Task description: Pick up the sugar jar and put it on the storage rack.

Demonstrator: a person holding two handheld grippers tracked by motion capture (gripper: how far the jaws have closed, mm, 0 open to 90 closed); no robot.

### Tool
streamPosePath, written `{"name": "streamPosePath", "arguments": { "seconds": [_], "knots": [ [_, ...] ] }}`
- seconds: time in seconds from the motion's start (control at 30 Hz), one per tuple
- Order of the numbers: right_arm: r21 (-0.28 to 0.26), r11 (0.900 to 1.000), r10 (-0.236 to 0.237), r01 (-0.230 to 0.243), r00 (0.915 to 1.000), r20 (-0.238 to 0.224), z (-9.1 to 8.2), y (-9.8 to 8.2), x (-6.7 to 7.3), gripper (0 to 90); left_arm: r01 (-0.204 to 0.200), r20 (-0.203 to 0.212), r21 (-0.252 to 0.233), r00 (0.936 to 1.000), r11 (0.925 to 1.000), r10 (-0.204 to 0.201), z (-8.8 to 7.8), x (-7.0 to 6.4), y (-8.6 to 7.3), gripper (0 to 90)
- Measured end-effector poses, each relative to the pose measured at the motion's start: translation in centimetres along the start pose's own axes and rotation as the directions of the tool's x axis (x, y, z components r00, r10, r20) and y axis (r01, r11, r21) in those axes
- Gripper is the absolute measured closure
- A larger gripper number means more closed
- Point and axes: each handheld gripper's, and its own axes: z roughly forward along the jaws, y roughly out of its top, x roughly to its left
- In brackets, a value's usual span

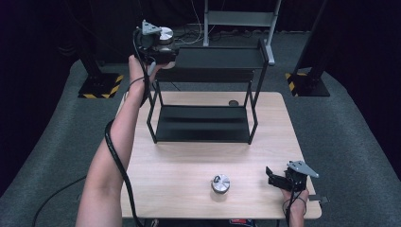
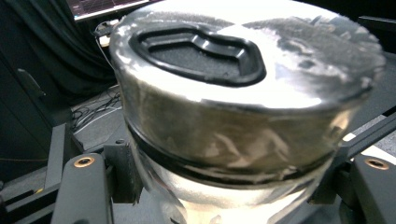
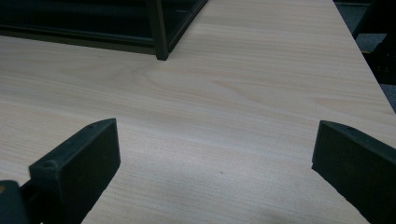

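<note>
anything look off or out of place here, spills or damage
Nothing stands out. The black rack stands square on the table, one metal tin sits upright near the front edge, and the left tool holds a second tin by the rack's top shelf. No spills or damage show.

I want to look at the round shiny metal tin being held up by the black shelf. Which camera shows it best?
The left gripper view: the round silver metal tin sits close up between the left gripper jaws, showing its black-rimmed lid hollow. The high view shows it small and far off at the black metal shelf top. The right gripper view shows wooden table instead.
</note>
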Motion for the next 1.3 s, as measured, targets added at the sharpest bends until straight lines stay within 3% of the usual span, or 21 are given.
{"name": "streamPosePath", "arguments": {
  "seconds": [0.87, 1.3],
  "knots": [
    [-0.002, 1.0, 0.003, -0.003, 1.0, -0.003, 0.0, 0.0, -0.1, 0.1, 0.041, -0.028, 0.041, 0.9988, 0.9983, -0.04, 2.4, 1.1, 0.9, 30.4],
    [-0.002, 1.0, 0.005, -0.005, 1.0, -0.004, 0.0, 0.0, -0.1, 0.1, 0.139, 0.0, 0.054, 0.9903, 0.9889, -0.139, 3.5, 2.4, 0.6, 30.4]
  ]
}}
